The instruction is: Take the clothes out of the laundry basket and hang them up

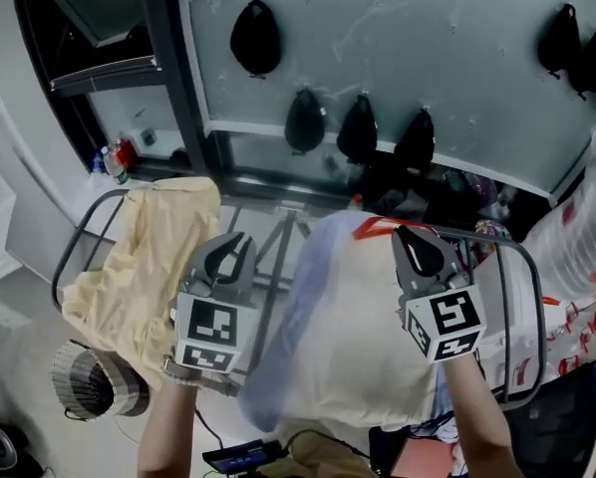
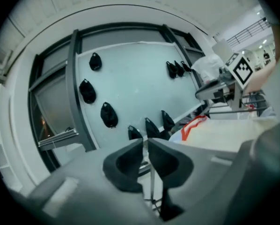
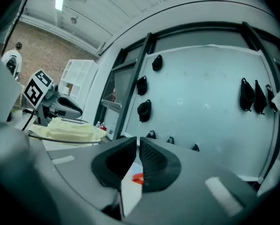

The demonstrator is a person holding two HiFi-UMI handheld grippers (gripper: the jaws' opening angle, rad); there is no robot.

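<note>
Over rack [image 1: 71, 255], left hand-held gripper [image 1: 242, 239] and right one [image 1: 404, 233] are closed.

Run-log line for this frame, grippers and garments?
left gripper: shut, empty | right gripper: shut, empty | rack: yellow garment draped left, white garment draped right

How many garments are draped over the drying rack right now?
2: a yellow garment on the rack's left side, a white garment on its right. More could be hidden beneath.
</note>
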